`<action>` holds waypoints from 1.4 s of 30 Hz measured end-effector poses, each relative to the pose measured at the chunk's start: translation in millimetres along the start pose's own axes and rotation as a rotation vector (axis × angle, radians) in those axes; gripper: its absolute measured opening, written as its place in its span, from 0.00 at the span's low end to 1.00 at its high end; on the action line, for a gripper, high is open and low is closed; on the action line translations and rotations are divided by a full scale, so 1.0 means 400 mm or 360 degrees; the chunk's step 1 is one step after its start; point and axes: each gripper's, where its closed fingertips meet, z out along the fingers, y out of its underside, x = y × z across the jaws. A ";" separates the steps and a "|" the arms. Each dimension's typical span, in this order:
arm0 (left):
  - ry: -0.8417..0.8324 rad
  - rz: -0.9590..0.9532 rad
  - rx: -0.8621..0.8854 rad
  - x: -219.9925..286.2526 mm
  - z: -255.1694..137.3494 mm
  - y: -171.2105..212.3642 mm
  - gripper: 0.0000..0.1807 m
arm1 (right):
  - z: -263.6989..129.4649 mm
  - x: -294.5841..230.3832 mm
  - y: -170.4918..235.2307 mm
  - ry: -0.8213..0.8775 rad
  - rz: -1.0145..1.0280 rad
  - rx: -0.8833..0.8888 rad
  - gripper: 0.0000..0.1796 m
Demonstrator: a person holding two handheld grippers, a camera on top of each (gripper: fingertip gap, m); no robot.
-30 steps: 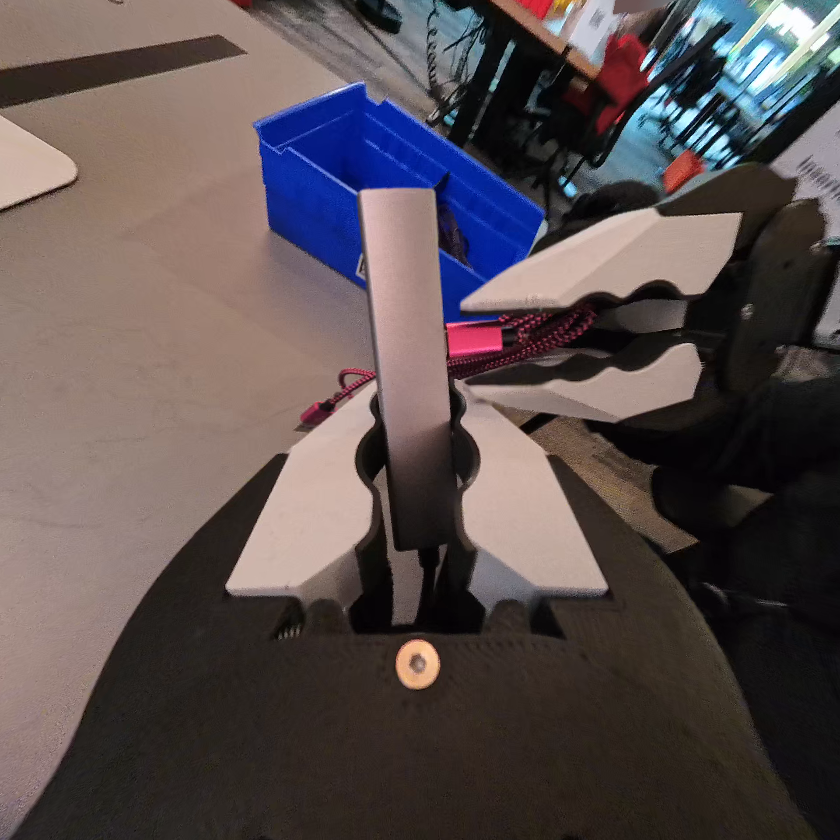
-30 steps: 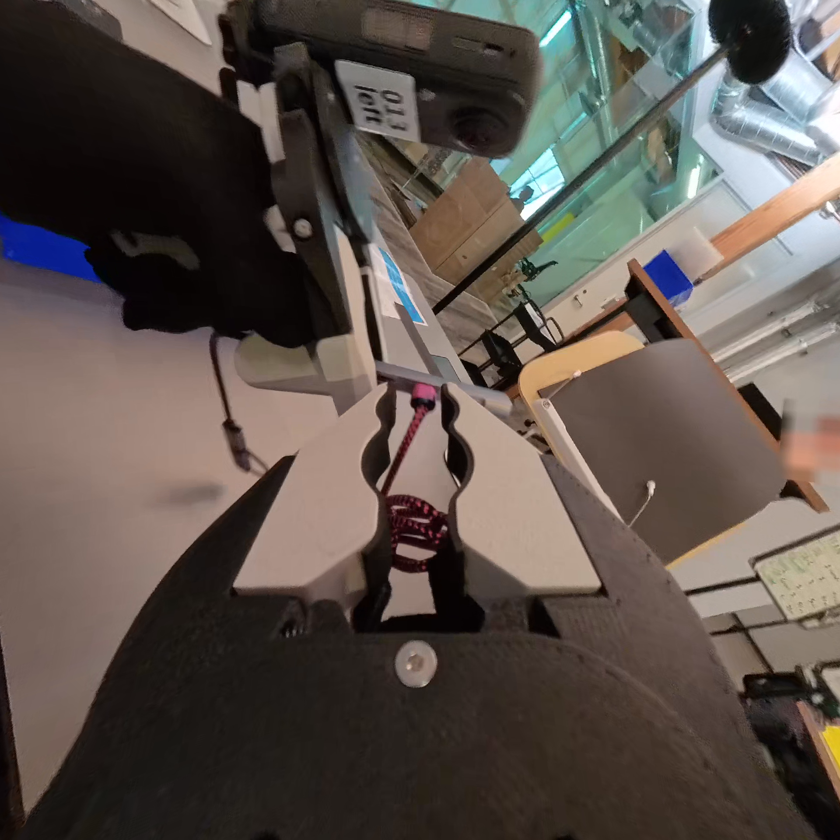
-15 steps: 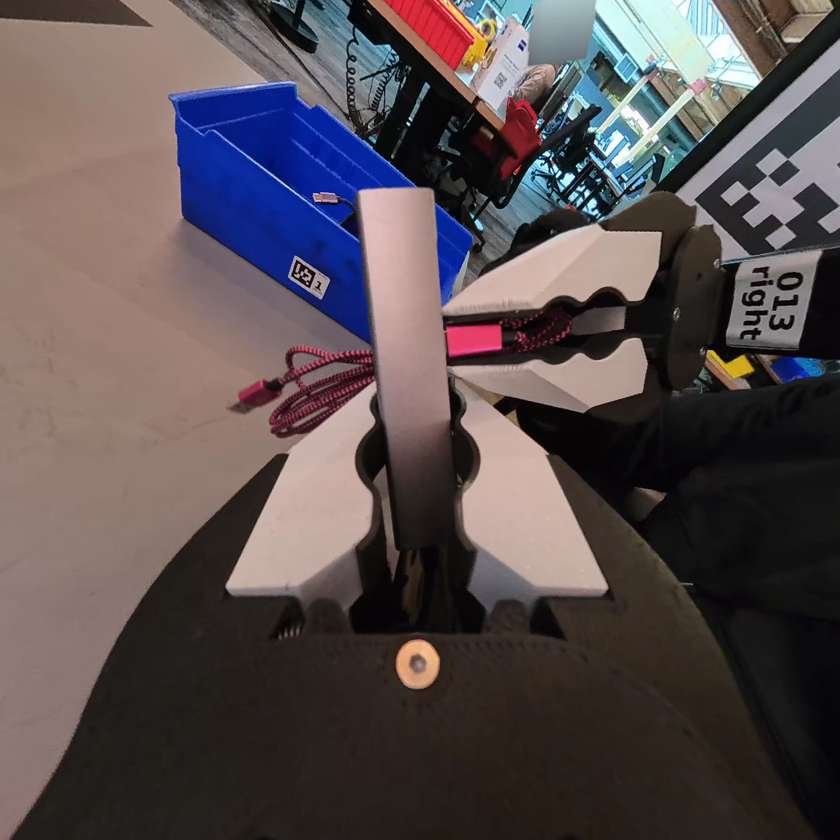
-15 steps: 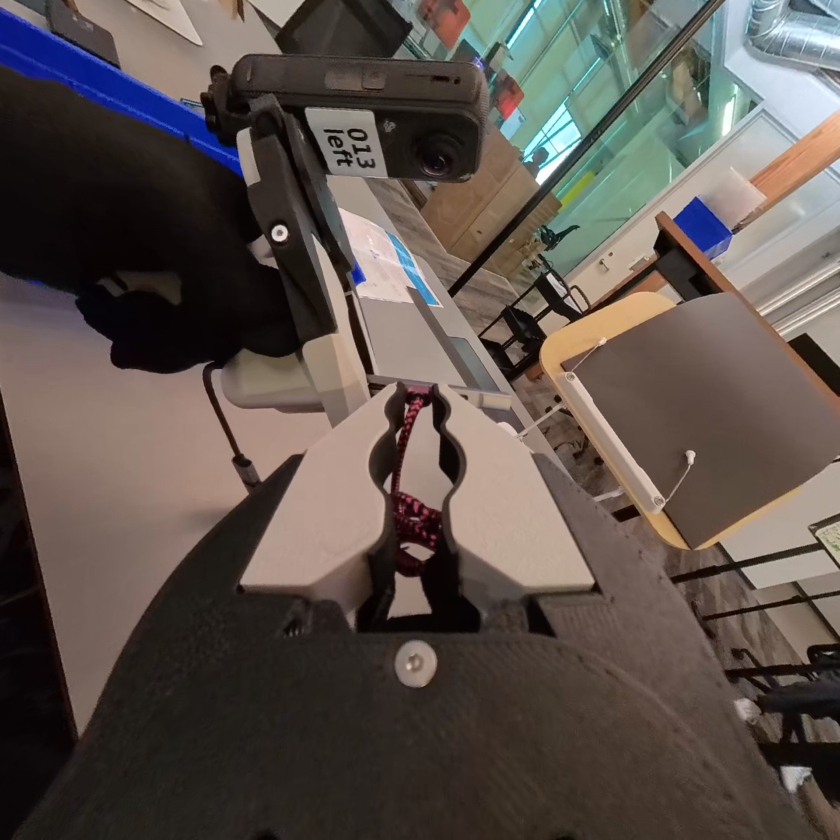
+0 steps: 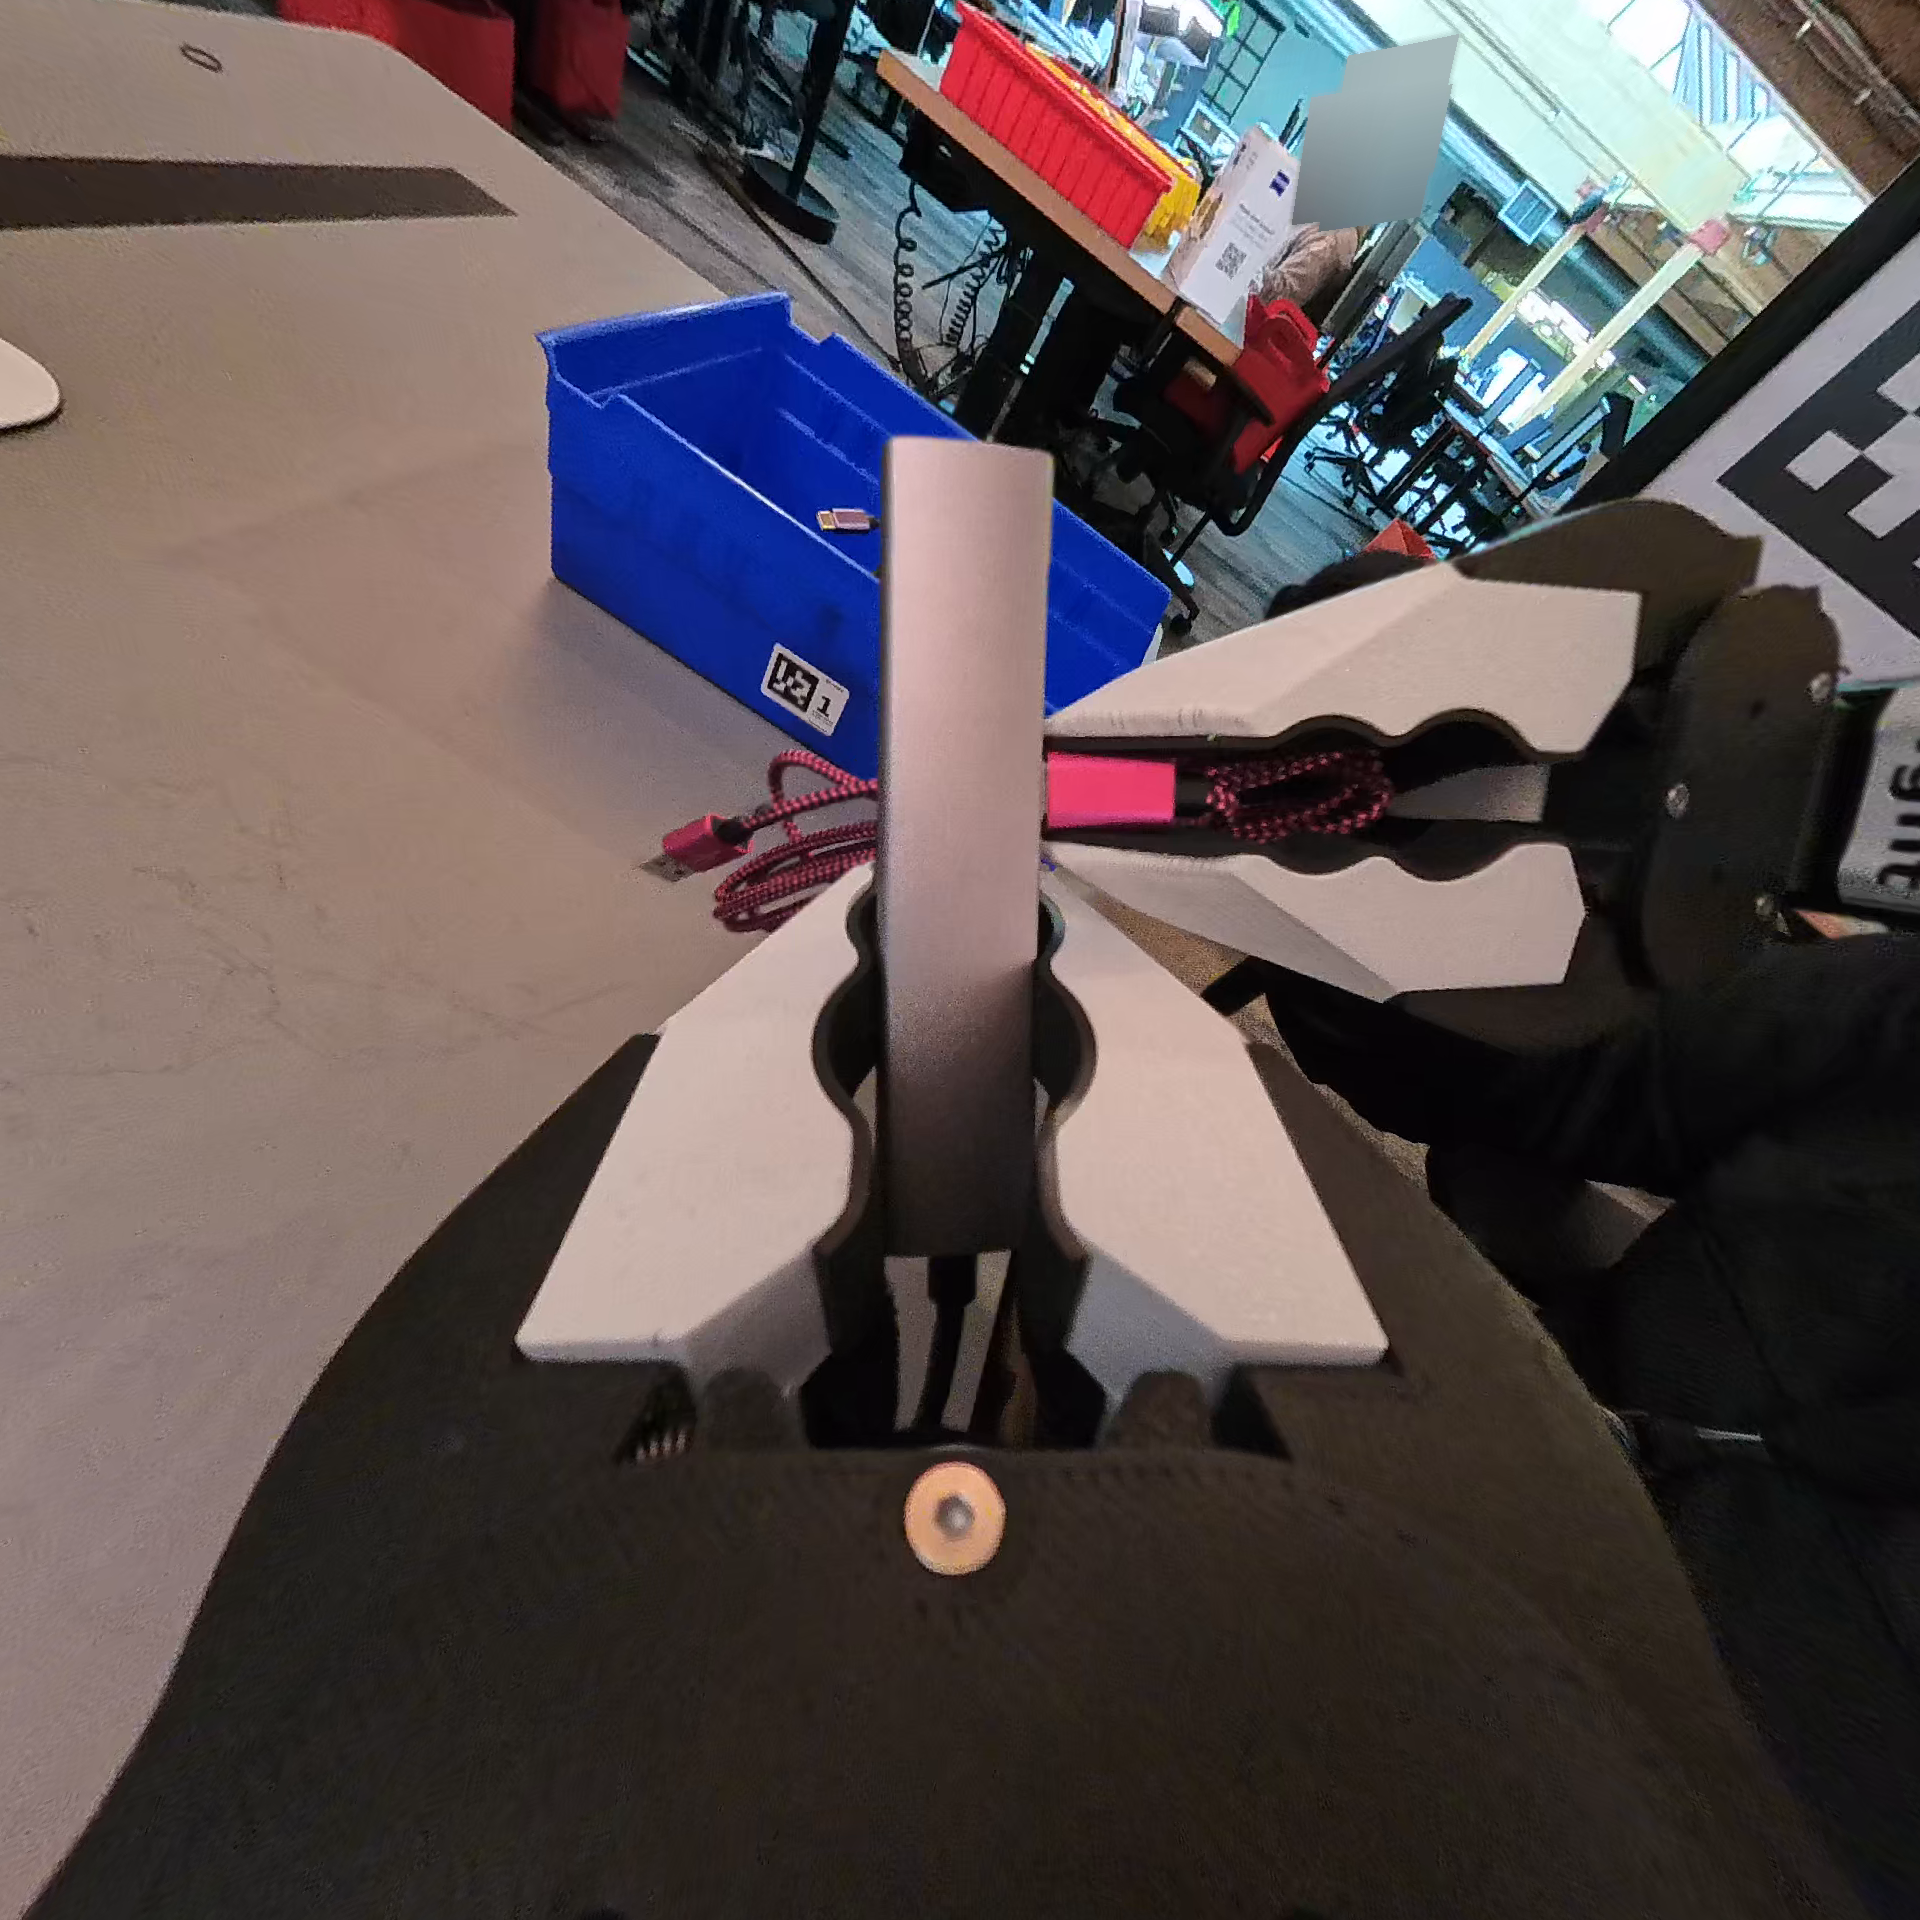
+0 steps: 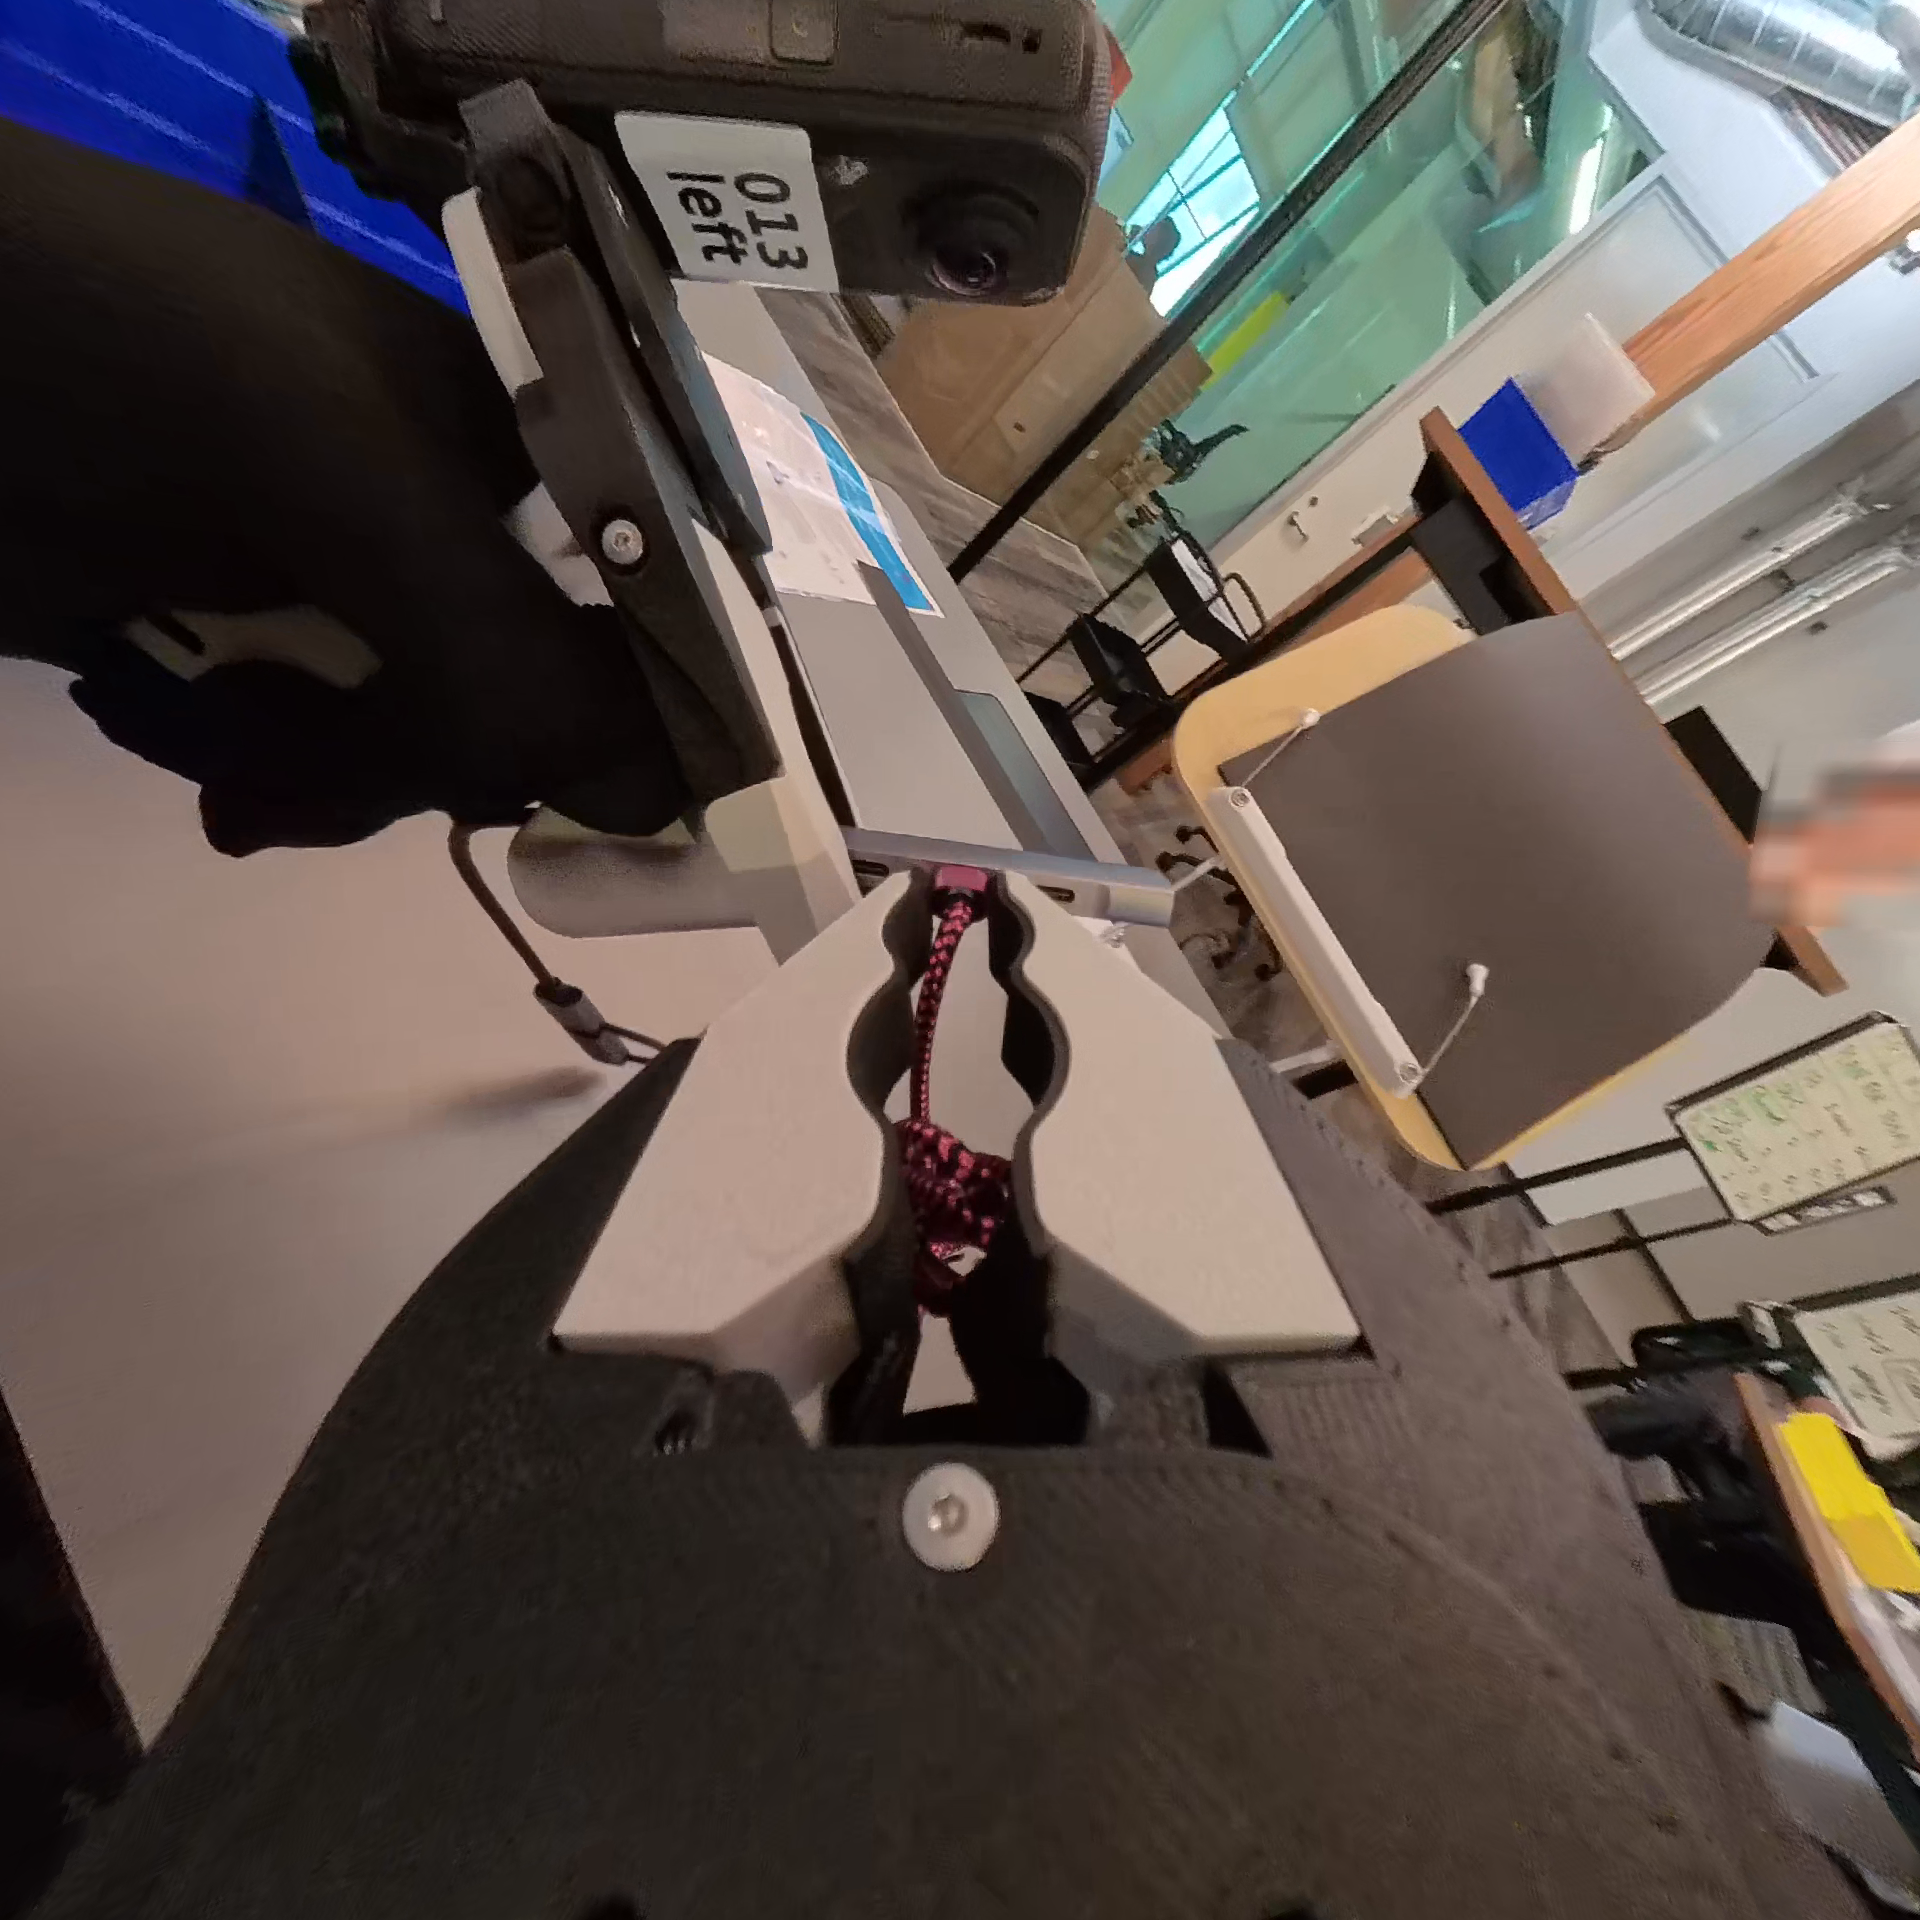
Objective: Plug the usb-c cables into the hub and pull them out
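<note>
The left gripper fills the lower centre of the left wrist view, its two pale fingers pointing up the frame and clamped from both sides on the grey hub, which stands upright between them. In the right wrist view this same gripper sits at upper left, held by a black-gloved hand.

The right gripper enters from the right edge of the left wrist view, fingers lying level and pointing left, tips at the hub's side. Its jaws are closed on the pink connector of the braided cable. A black sleeve runs beneath it at right.
</note>
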 end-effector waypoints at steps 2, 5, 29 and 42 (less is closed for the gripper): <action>0.0022 0.0010 0.0013 0.002 -0.001 -0.001 0.12 | -0.003 -0.001 -0.001 0.0012 -0.0017 -0.0011 0.04; 0.0070 -0.0020 0.0053 0.007 -0.003 0.000 0.13 | -0.004 -0.005 0.002 -0.0115 0.0055 0.0045 0.05; -0.0213 -0.0283 0.0532 -0.085 -0.031 -0.082 0.12 | -0.022 0.038 -0.020 0.0080 0.0119 0.0069 0.05; -0.0298 -0.0054 0.0442 -0.062 -0.102 -0.087 0.12 | -0.238 0.362 0.070 0.0052 0.0571 0.0087 0.05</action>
